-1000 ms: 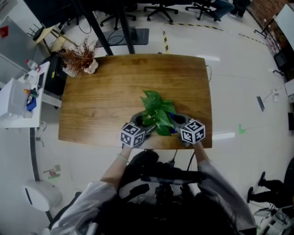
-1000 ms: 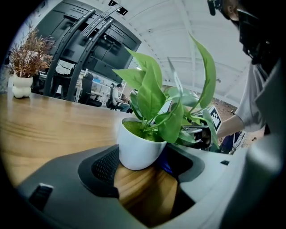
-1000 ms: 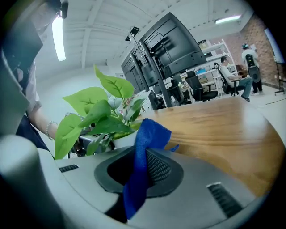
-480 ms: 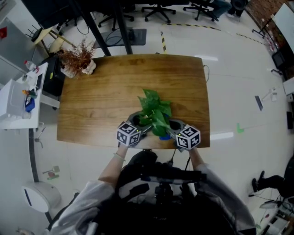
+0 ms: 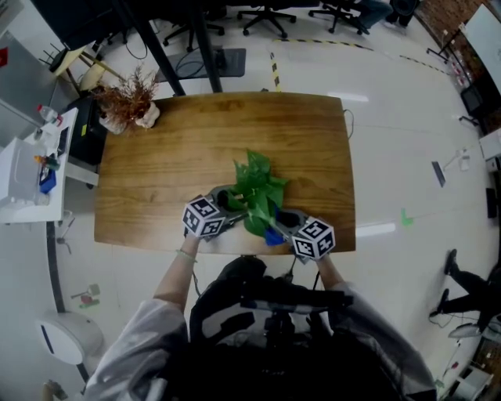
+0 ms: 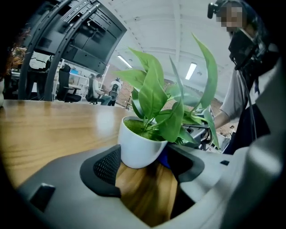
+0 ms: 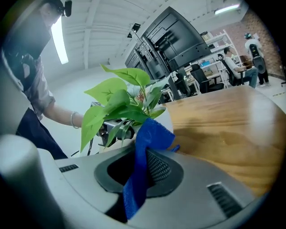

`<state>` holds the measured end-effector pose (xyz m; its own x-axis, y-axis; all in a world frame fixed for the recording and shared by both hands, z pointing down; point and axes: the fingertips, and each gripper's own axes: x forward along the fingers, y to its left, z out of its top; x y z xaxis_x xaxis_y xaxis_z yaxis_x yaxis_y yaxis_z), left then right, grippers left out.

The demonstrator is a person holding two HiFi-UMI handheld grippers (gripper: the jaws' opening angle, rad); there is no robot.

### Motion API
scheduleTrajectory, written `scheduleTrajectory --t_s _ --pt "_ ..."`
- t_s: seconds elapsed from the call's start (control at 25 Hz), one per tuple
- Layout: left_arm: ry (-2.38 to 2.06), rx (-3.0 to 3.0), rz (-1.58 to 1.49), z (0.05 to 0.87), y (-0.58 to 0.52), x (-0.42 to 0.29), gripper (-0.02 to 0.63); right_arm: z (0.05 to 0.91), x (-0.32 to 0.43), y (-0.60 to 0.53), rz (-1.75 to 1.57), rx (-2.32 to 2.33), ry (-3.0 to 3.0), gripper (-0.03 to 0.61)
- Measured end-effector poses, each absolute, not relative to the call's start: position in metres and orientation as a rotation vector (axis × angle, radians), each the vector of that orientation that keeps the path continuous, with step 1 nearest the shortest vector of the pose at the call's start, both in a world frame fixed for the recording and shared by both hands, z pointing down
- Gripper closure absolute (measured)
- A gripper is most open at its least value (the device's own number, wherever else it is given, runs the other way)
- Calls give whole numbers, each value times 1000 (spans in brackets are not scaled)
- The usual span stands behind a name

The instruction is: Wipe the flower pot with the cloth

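On the wooden table, close to its front edge, stands a white flower pot holding a green leafy plant. My left gripper has its jaws closed round the pot's lower sides, and the pot looks slightly tilted. A blue cloth is pinched in my right gripper, its free end lying against the near right side of the pot. From the left gripper view, a bit of blue shows behind the pot. Leaves hide the pot in the head view.
A dried flower arrangement sits at the table's back left corner. A white cabinet with small items stands left of the table. Office chairs and desk legs are beyond the far edge. The pot is near the front edge.
The left gripper has shifted left and a little farther away beside the pot. The right gripper has drawn nearer and leftward with the cloth along the pot's near side.
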<state>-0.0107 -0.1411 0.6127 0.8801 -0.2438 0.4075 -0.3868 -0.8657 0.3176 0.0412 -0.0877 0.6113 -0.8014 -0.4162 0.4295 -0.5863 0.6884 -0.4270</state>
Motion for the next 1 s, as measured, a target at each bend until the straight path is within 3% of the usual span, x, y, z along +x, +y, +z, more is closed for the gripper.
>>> scheduleTrajectory --t_s 0.24,0.4,0.6,1.0 --pt "-420 2668 547 615 -141 -15 295 617 45 -79 806 774 -2577 523" --pt "-415 2671 618 627 -134 -21 345 618 77 -93 795 843 -2535 523" --pt "-530 2619 440 618 -140 -25 345 616 115 -132 763 955 -2505 523" --pt "-676 2569 343 611 -123 -13 345 612 82 -197 669 846 -2541 523"
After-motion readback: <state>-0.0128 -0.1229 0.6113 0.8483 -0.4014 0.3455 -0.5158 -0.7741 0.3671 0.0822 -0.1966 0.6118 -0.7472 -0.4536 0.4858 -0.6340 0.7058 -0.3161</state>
